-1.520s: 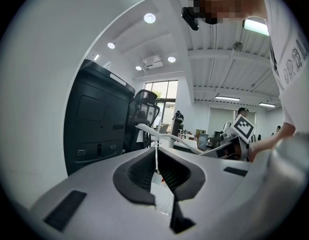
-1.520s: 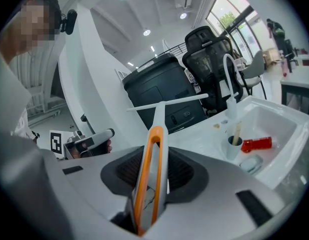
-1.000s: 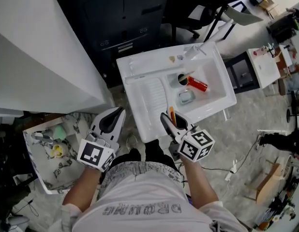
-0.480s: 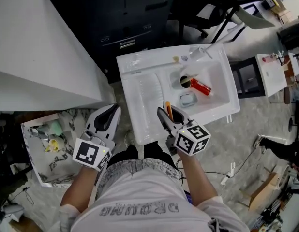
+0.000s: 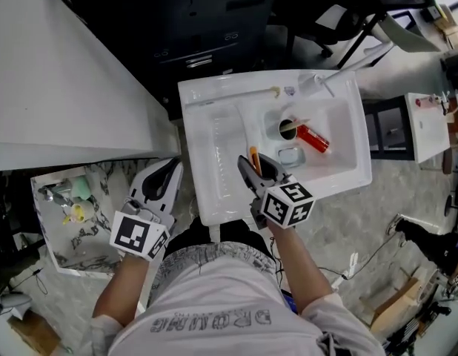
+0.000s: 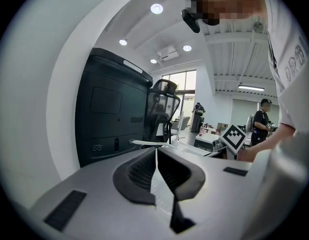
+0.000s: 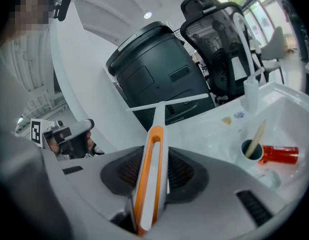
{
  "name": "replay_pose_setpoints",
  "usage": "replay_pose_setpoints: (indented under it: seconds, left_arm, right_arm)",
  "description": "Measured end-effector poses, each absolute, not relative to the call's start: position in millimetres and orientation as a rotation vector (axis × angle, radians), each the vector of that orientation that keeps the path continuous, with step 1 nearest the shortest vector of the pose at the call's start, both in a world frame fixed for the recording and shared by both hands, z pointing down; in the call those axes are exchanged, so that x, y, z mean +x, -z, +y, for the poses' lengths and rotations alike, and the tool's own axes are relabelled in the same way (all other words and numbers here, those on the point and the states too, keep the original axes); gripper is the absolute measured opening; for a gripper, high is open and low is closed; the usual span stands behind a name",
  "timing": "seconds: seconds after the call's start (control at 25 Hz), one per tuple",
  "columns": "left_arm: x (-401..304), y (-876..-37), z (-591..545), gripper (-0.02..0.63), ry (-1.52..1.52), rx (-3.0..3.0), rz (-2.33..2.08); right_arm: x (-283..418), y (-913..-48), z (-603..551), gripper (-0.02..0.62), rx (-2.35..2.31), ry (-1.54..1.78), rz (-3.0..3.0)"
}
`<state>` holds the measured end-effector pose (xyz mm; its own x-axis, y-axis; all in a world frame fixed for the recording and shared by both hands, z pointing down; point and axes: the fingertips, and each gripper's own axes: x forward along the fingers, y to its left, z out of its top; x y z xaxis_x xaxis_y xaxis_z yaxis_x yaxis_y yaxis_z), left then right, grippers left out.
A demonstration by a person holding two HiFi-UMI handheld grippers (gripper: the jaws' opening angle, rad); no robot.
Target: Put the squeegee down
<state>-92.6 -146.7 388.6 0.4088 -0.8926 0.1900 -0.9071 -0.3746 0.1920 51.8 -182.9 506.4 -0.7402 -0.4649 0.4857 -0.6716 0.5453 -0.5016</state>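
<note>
— Fingers point(image 6: 137, 171) of the left gripper point(image 6: 156, 151) meet at the tips, with nothing between them. It hangs off the front left corner of the white sink unit point(image 5: 190, 95), apart from it.

— So that one has no part in this. What about the squeegee?

— Moving right, past the ribbed draining board point(image 5: 218, 143), the right gripper point(image 7: 154, 159) is clamped on the squeegee point(image 7: 150, 184). Both pads press the sides of its orange-and-white handle, and the blade points forward, clear of everything.

— Where is it held?

— Over the front of the sink unit, about where the draining board meets the basin point(image 5: 340, 162). Farther right, a red bottle point(image 5: 313, 136) lies in that basin.

— Then how far along is the task?

— I'd say barely begun. The squeegee is gripped and touches no surface, so it isn't down yet. What's left, as I judge it, is lowering it onto the sink unit, parting the jaws and drawing the gripper clear.
</note>
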Motion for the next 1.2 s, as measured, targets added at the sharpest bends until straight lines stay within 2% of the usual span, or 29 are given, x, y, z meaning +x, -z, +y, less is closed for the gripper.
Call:
replay_pose_setpoints:
  seconds: [1.2]
  left_arm:
    - [-105, -442, -161, 0.022, -0.194, 2.225, -1.634]
  right_arm:
    - [34, -625, -249, 0.121, 1.016, -0.926, -2.303]
